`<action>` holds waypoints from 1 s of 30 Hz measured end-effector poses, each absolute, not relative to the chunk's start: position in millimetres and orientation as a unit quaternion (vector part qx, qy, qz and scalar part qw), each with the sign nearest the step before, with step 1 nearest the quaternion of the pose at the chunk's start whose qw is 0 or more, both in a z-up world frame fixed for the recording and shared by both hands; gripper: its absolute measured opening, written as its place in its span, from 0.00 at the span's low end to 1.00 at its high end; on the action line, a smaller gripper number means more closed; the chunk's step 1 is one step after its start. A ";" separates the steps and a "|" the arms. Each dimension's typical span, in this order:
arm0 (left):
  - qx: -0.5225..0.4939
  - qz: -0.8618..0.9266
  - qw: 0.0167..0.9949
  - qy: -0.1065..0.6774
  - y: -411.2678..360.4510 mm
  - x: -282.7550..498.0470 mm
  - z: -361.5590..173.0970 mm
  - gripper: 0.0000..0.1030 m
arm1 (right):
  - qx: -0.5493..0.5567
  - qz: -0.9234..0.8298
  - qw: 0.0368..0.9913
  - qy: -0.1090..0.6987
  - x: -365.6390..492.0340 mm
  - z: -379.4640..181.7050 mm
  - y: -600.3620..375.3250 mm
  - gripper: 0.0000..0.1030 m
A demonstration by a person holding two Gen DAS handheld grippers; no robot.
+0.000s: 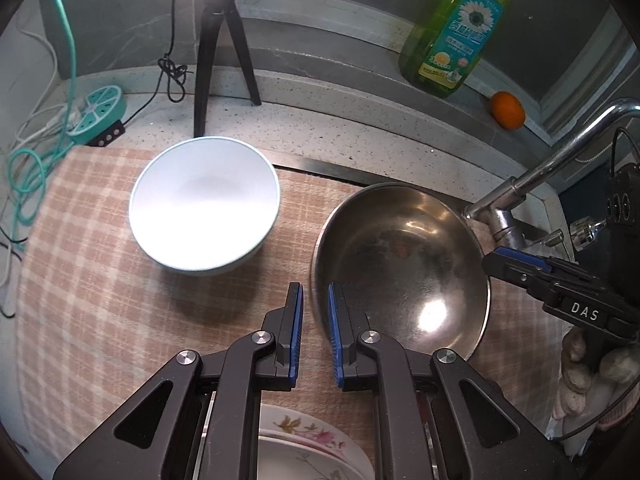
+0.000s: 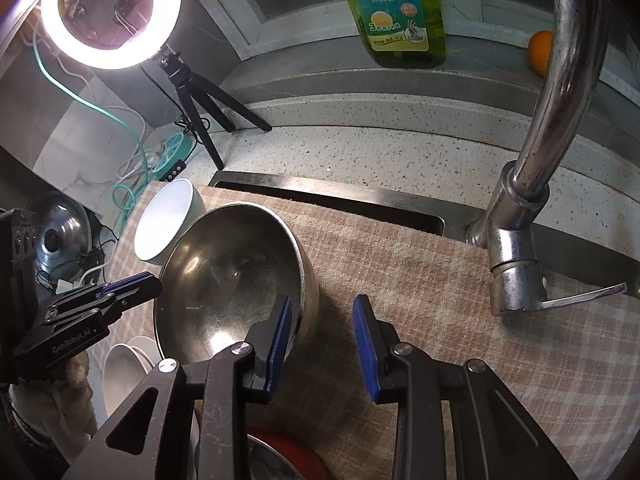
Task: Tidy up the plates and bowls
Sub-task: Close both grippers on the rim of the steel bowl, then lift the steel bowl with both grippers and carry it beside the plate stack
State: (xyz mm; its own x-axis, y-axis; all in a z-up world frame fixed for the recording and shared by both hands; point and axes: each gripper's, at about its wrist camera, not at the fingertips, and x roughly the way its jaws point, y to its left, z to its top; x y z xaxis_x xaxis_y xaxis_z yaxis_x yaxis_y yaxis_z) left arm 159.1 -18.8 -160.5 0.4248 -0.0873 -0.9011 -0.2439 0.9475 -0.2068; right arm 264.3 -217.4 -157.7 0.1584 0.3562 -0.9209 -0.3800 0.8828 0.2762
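Note:
A steel bowl [image 1: 400,256] stands on a checked cloth [image 1: 100,260], to the right of a pale blue bowl [image 1: 204,204]. My left gripper [image 1: 315,292] is shut on the steel bowl's left rim, which runs between its blue pads. The right gripper [image 2: 320,304] straddles the steel bowl's [image 2: 228,272] near right rim, one finger inside and one outside. Its outer pad stands clear of the wall, so it is open. A flowered plate [image 1: 308,440] lies below my left gripper. The right wrist view also shows the pale bowl [image 2: 164,220] and the left gripper [image 2: 154,280].
A faucet [image 2: 552,120] rises at the right over the cloth-covered sink edge. On the ledge behind stand a green detergent bottle [image 1: 456,28] and an orange [image 1: 508,110]. A tripod [image 1: 216,52], a ring light [image 2: 108,12], a power strip [image 1: 98,114] and cables crowd the left.

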 end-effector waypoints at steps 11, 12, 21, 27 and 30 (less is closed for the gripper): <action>-0.163 0.025 0.822 0.546 -19.8 163.4 -169.5 0.11 | -0.017 0.245 0.750 0.615 263.8 -164.5 -208.0 0.13; -0.165 0.021 0.820 0.547 -20.5 164.0 -171.6 0.11 | -0.016 0.245 0.748 0.617 263.7 -165.3 -207.4 0.12; -0.161 0.008 0.821 0.548 -22.9 167.4 -174.0 0.10 | -0.021 0.236 0.749 0.619 263.7 -165.9 -203.0 0.07; -0.159 0.003 0.824 0.544 -23.2 165.9 -171.5 0.10 | -0.026 0.227 0.753 0.617 261.4 -164.8 -201.7 0.07; -0.158 -0.003 0.825 0.542 -23.2 164.2 -168.9 0.10 | -0.027 0.221 0.755 0.617 259.4 -163.6 -203.0 0.06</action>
